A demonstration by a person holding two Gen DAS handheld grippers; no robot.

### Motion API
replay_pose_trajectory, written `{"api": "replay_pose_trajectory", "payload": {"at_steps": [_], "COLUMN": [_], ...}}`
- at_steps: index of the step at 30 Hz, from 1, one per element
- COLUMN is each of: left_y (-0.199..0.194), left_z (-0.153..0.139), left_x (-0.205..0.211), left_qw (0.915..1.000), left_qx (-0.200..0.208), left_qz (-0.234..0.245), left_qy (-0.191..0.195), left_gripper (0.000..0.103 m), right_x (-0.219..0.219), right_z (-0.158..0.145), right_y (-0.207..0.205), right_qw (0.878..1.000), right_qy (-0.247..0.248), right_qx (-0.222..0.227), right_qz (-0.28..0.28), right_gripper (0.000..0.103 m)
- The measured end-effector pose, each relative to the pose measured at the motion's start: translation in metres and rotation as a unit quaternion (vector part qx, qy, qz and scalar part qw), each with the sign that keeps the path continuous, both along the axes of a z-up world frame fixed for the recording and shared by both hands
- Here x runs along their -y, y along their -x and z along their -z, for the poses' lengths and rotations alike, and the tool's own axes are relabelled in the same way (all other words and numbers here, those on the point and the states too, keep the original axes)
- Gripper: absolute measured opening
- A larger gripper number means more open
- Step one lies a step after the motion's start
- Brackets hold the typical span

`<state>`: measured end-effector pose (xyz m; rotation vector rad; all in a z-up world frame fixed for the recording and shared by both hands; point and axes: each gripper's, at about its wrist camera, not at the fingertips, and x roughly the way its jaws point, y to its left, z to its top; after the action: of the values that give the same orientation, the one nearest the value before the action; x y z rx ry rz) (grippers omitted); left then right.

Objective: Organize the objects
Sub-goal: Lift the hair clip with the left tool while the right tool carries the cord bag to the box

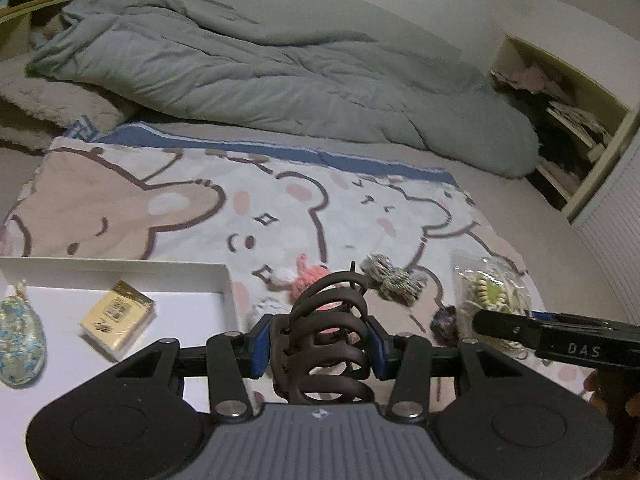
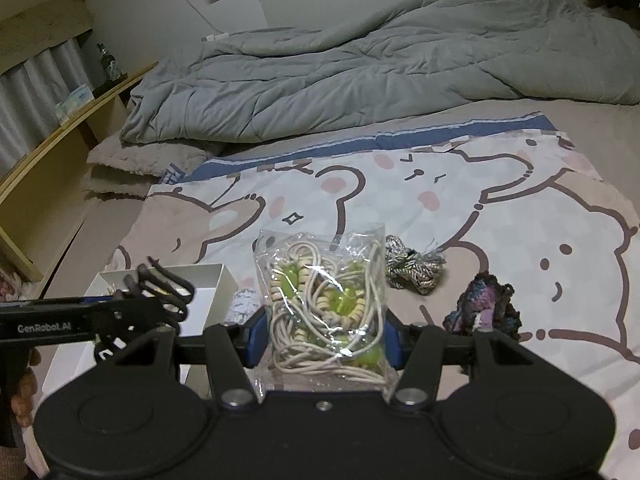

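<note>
My left gripper (image 1: 320,346) is shut on a black claw hair clip (image 1: 326,332), held up above the bear-print blanket; the clip also shows at the left of the right wrist view (image 2: 162,292). My right gripper (image 2: 324,340) is shut on a clear plastic bag of cream cords and green beads (image 2: 324,300), lifted off the blanket; the bag also shows at the right of the left wrist view (image 1: 490,292). A white tray (image 1: 120,266) lies at the lower left, holding a yellow packet (image 1: 116,314) and a blue floral pouch (image 1: 20,340).
On the blanket lie a pink and white crochet piece (image 1: 304,276), a grey woven scrunchie (image 2: 414,266) and a dark purple knitted scrunchie (image 2: 484,306). A rumpled grey duvet (image 1: 260,68) covers the far half of the bed. Wooden shelves (image 2: 52,144) stand beside it.
</note>
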<state>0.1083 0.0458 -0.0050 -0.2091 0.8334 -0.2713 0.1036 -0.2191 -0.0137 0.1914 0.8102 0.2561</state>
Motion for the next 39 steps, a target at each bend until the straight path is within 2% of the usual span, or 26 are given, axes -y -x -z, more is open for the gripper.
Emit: {"api": "replay_pose_trajectory", "payload": {"at_steps": [6,10,14,19,28,33,39], "left_y": [-0.005,-0.008,-0.009,-0.011,-0.017,-0.026,-0.035], "left_z": [-0.005,-0.006,-0.014,-0.019,-0.02,-0.007,0.018], "left_x": [-0.027,-0.047,-0.07,-0.097,-0.129,-0.142,-0.156], "left_qw": [0.9992,0.998,0.9955,0.9915,0.986,0.9857,0.985], "left_qx": [0.014,0.017,0.033,0.044,0.059,0.044,0.007], "left_qz": [-0.036,-0.061,-0.088,-0.122,-0.151,-0.153,-0.158], "left_qy": [0.001,-0.003,-0.012,-0.016,-0.038,-0.054,-0.069], "left_gripper": [0.048,0.048,0.048,0.048,0.048,0.048,0.048], "right_x": [-0.01,-0.022,-0.041,-0.064,-0.114,-0.146,-0.186], "right_z": [-0.011,-0.019,-0.029,-0.046,-0.069,-0.057,-0.008], "right_y": [-0.01,-0.022,-0.036,-0.055,-0.078,-0.086,-0.087], "right_qw": [1.0,1.0,1.0,0.999,0.997,0.996,0.996], "right_qy": [0.002,-0.016,-0.013,-0.034,-0.067,-0.068,-0.026], "right_qx": [0.009,0.008,0.015,0.016,0.018,0.006,-0.035], "right_qz": [0.002,0.004,-0.002,-0.015,-0.037,-0.052,-0.074], "right_gripper": [0.056,0.056,0.056,0.056,0.056,0.056,0.055]}}
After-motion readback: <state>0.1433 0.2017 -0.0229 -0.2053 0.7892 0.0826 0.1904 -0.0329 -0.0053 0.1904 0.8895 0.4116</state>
